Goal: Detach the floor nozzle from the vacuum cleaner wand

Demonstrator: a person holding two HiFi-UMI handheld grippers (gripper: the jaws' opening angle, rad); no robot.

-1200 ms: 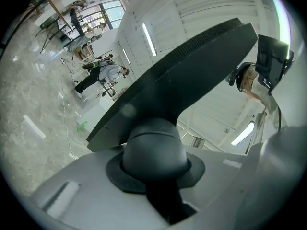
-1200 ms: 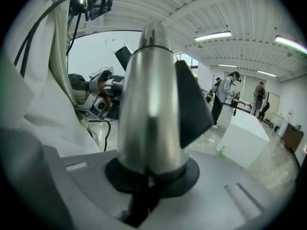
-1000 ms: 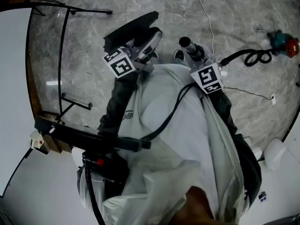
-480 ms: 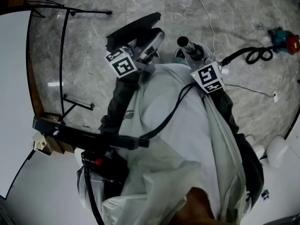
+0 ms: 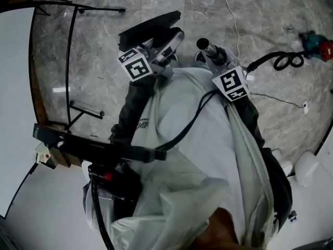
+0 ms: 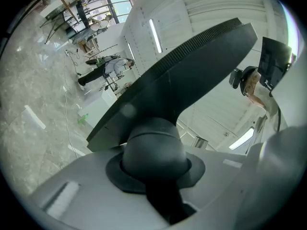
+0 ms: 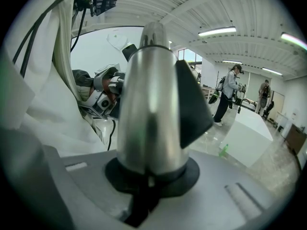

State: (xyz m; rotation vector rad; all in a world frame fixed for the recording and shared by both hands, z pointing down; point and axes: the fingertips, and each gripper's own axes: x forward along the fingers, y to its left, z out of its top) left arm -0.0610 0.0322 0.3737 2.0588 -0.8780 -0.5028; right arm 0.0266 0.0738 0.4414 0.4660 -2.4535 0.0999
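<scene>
The left tool (image 5: 169,41) is clamped on the floor nozzle (image 5: 150,27). In the left gripper view its jaws close around the rounded black neck, and the flat, ribbed-edged head fans out above them. The right tool (image 5: 213,53) is clamped on the wand (image 5: 204,45). In the right gripper view the silver tube stands up from between the jaws, with a dark wedge-shaped piece on its right side.

In the head view both parts are held in the air above the grey marble floor (image 5: 104,14), in front of the person's pale jacket (image 5: 197,155). The nozzle is on the left and the open end of the wand on the right. The two are near each other but apart, with bare floor showing between them, so the nozzle is off the wand.

A black metal frame (image 5: 67,46) stands on the floor to the left. A coiled black cable (image 5: 283,62) lies to the right, near a red and teal object (image 5: 318,48). Other people (image 7: 229,92) stand far back in the hall.
</scene>
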